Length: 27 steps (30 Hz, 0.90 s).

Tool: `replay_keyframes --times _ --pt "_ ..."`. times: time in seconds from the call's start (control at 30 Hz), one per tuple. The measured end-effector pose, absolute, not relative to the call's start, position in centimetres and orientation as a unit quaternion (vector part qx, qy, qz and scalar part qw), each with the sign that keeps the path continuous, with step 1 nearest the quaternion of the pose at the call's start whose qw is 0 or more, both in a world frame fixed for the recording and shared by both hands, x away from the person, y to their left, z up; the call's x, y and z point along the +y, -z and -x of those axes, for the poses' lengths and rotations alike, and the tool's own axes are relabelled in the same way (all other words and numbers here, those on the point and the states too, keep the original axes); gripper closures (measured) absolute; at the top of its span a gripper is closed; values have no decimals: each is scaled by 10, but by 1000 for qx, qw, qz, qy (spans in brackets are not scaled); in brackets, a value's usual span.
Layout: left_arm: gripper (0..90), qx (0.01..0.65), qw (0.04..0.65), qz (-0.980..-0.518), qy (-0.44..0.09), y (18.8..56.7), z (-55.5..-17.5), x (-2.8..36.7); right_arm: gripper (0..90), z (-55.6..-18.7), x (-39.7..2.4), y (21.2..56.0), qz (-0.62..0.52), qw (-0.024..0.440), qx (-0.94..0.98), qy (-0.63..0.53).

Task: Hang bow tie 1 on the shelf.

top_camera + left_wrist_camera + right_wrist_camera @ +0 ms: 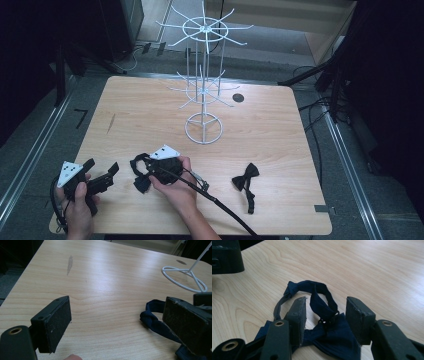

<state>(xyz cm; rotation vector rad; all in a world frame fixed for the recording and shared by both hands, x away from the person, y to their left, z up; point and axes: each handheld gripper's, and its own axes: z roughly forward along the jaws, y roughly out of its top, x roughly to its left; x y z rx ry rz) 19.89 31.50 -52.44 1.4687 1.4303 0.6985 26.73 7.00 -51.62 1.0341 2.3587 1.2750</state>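
We are working on the navy bow tie [329, 337] lying near the front edge of the wooden table [260, 130], a little left of centre, with its strap curling away in a loop toward the left gripper [102, 179]. The right gripper [325, 315] is hovering low over it, jaws partly open and straddling the strap where it meets the small clasp at the knot; the pads are standing clear of the cloth on both sides, so nothing is being gripped. The left gripper is resting wide open just beside the loop, empty.

Our judgement is that we are picking this tie up for hanging on the white wire display rack [202, 80] standing at the middle of the table. To do that well, we should be settling the right gripper a touch lower so the pads are closing on the knot or the doubled strap beside it, not on a single loose layer that would slip. Closing squarely matters, since the fabric is soft and bunches easily. The left gripper is well placed to be catching the far side of the loop, holding it open for a hook. A second, black bow tie [246, 179] is lying well apart on the right and needs no attention now.
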Motion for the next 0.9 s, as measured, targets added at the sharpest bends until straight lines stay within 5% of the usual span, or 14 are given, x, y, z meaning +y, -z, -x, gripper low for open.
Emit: replay_keyframes --times 0.5,0.6,0.9 --pt "93 584 470 -599 -283 524 -199 316 756 -268 81 535 -347 148 833 -405" --pt "93 584 470 -598 -283 525 -199 316 886 -268 80 536 -344 157 832 -406" --pt "94 585 471 -597 -282 524 -199 316 900 -267 76 534 -348 146 826 -418"
